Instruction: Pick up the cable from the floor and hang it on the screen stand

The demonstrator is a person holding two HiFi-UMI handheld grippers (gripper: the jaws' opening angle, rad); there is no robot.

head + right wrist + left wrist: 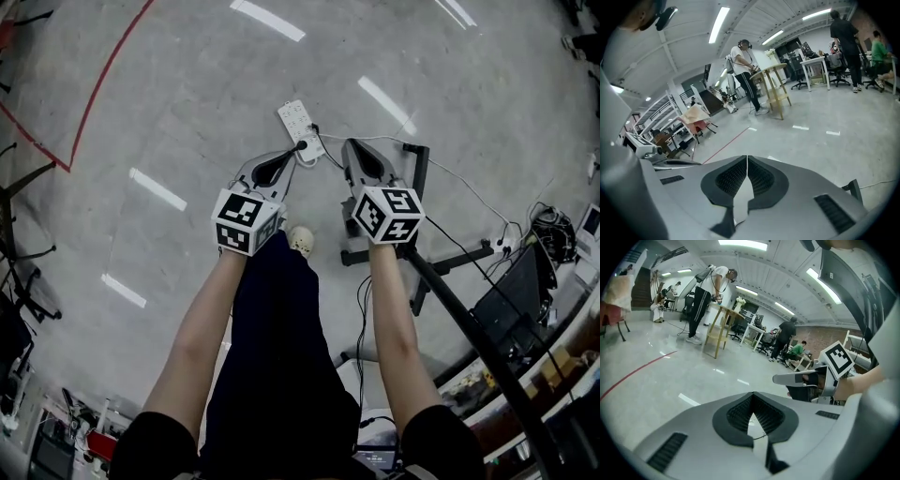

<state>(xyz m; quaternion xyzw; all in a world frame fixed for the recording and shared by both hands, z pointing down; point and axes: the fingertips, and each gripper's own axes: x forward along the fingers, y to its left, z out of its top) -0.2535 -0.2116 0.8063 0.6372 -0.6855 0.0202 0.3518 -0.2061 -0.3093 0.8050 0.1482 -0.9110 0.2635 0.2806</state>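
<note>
A white power strip [297,120] lies on the grey floor, and its thin white cable [448,172] runs right past the black screen stand [419,167]. The stand's pole [469,330] slants toward the lower right. My left gripper [296,150] hovers just this side of the strip's near end, jaws closed tip to tip [753,393] with nothing held. My right gripper [349,146] is beside it, a little to the right, also shut and empty [747,157]. Through the left gripper view the right gripper [777,378] shows at the right.
The stand's base legs [450,262] spread over the floor right of my arms, with black cables [362,309] trailing near them. Desks with monitors [511,300] line the lower right. A red floor line [98,84] runs at upper left. People stand around a wooden table [723,329] far off.
</note>
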